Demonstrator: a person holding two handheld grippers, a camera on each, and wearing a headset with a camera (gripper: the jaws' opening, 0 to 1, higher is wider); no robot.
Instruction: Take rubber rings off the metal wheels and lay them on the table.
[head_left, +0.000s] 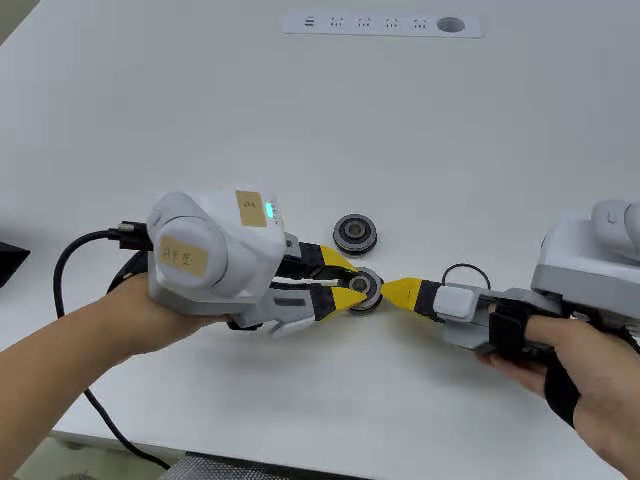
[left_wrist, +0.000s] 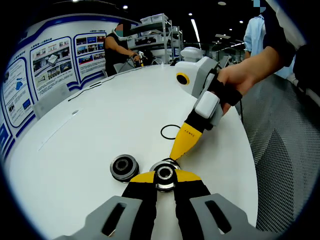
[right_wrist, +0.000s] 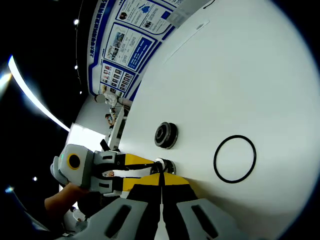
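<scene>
Left gripper (head_left: 353, 283) clamps wheel (head_left: 367, 288) (open table (head_left: 300, 130) around), right gripper (head_left: 395, 291) touching.

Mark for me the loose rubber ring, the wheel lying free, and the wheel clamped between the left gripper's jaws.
loose rubber ring (right_wrist: 235, 136): right gripper view, on its black band.
free wheel (left_wrist: 124, 166): left gripper view, on its hub.
clamped wheel (left_wrist: 165, 174): left gripper view, on its hub.
</scene>
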